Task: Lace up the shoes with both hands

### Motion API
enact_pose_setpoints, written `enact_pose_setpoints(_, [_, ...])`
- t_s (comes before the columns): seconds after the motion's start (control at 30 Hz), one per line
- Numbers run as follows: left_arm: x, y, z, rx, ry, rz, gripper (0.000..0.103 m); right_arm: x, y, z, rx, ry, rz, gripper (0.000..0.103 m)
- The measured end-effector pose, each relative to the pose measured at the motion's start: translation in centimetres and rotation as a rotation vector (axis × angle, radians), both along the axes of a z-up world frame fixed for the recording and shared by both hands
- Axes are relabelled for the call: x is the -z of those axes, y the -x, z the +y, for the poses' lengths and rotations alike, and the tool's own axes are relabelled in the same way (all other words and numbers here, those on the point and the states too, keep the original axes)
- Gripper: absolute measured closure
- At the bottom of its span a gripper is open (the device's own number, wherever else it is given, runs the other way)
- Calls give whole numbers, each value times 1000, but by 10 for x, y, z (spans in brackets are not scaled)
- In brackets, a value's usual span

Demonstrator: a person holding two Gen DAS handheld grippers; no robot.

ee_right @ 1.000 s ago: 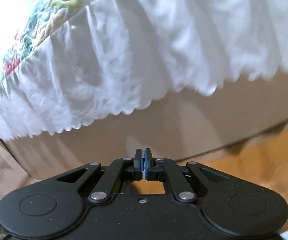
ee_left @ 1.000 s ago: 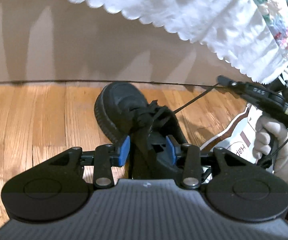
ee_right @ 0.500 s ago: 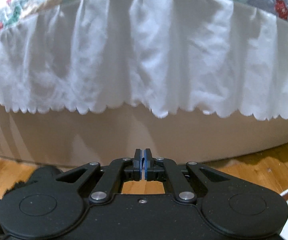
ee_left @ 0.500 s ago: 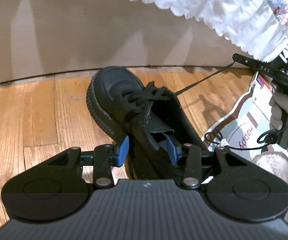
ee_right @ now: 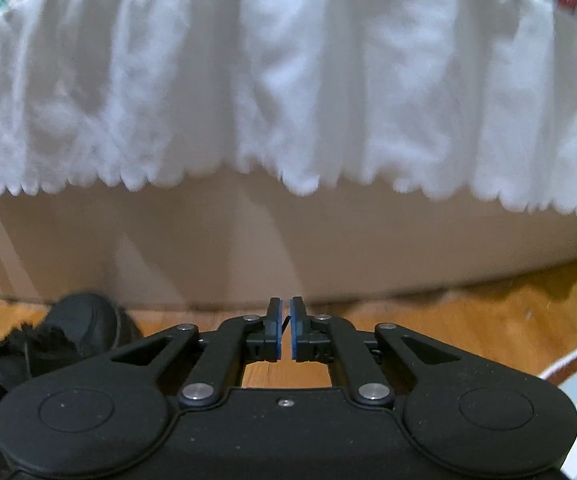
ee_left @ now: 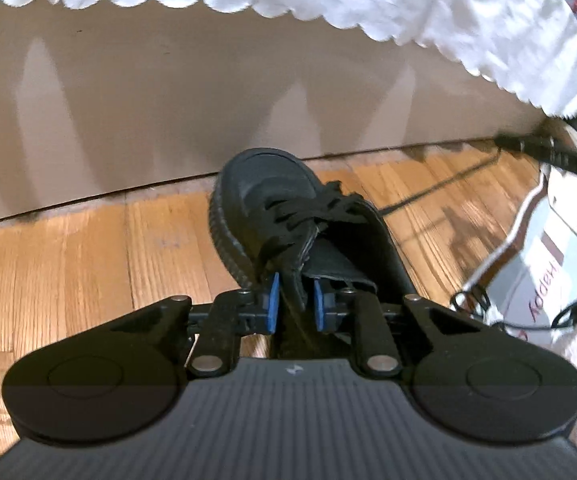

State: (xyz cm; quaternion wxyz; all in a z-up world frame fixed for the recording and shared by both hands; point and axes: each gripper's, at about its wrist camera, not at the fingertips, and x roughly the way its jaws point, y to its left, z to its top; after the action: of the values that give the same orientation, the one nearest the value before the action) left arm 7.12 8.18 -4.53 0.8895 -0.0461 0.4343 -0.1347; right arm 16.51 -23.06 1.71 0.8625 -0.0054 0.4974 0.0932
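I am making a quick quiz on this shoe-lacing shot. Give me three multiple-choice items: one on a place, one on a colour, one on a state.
1. Where does the shoe stand?
A. on a wooden floor
B. on the bed
C. in a box

2. What colour are the gripper pads?
A. red
B. blue
C. yellow

3. How does the right gripper stand?
A. wide open
B. off view
C. nearly shut on a thin lace

Answers:
1 A, planks show around the sole.
2 B, both views show blue pads.
3 C, only a slit shows between the pads, with a dark strand in it.
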Motion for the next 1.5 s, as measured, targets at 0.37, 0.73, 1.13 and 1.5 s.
enact_pose_setpoints(0.37, [-40,73,-7,-172,54,-79,4,-66,41,49,-68,-184,160,36])
enact_pose_setpoints(0.73, [-37,106,-25,-170,-36,12,0,-81,112,100,-209,-80,228,37])
enact_pose_setpoints(1.13, [-39,117,-39,-180,-64,42,0,-75,115,84,-179,-95,242,36])
enact_pose_setpoints(1.5, [-36,112,-47,-221,-118,74,0,-68,115,83,-156,-68,265,36])
